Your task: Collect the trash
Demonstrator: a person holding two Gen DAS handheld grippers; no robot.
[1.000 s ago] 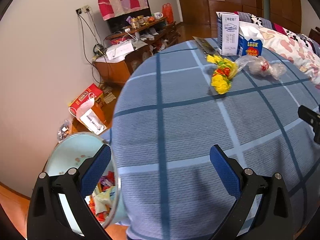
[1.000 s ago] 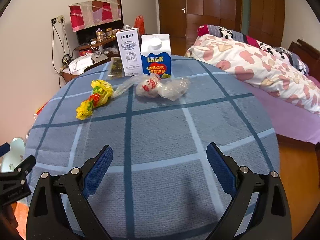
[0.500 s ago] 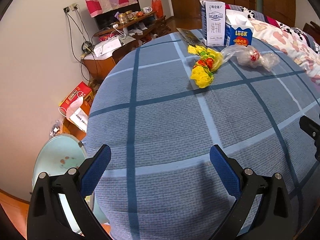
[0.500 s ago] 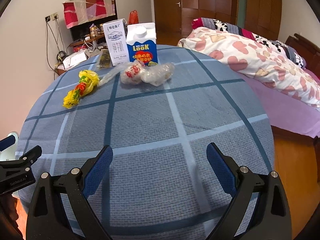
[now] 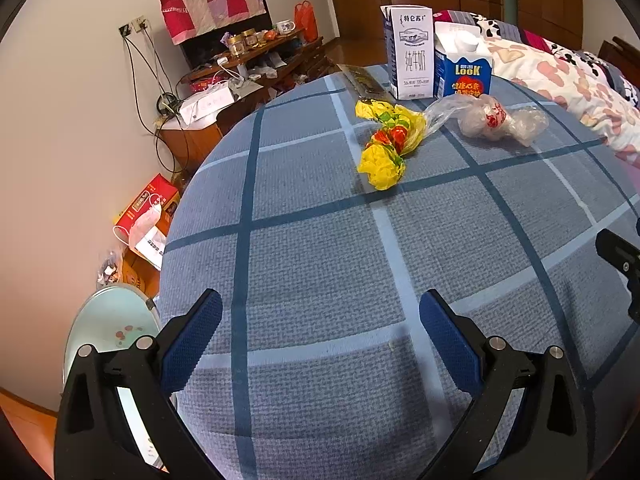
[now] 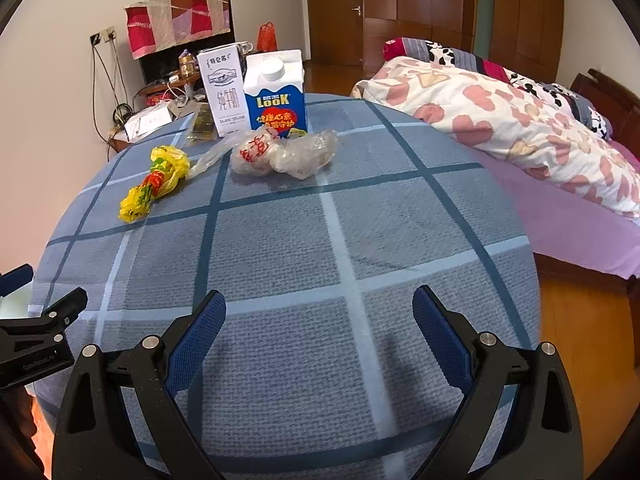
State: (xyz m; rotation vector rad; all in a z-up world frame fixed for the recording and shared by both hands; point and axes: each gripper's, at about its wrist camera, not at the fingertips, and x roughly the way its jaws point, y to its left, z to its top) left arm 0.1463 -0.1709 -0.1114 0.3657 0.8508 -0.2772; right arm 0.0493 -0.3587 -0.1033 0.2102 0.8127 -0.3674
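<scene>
Both grippers (image 5: pixel 320 320) (image 6: pixel 319 316) agape, crumpled yellow wrapper (image 5: pixel 387 143), clear bag (image 6: pixel 286 153), maybe plastic

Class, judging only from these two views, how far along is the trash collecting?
Done: nothing visibly. In hand: nothing; left gripper and right gripper are open. Left: yellow wrapper, clear plastic bag, white milk carton and blue LOOK carton remain on the table.

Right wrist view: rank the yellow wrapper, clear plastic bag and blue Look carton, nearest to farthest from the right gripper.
From the right gripper:
1. Clear plastic bag, ahead, centre.
2. Yellow wrapper, ahead-left; close call with the bag.
3. Blue Look carton, upright behind the bag.
</scene>
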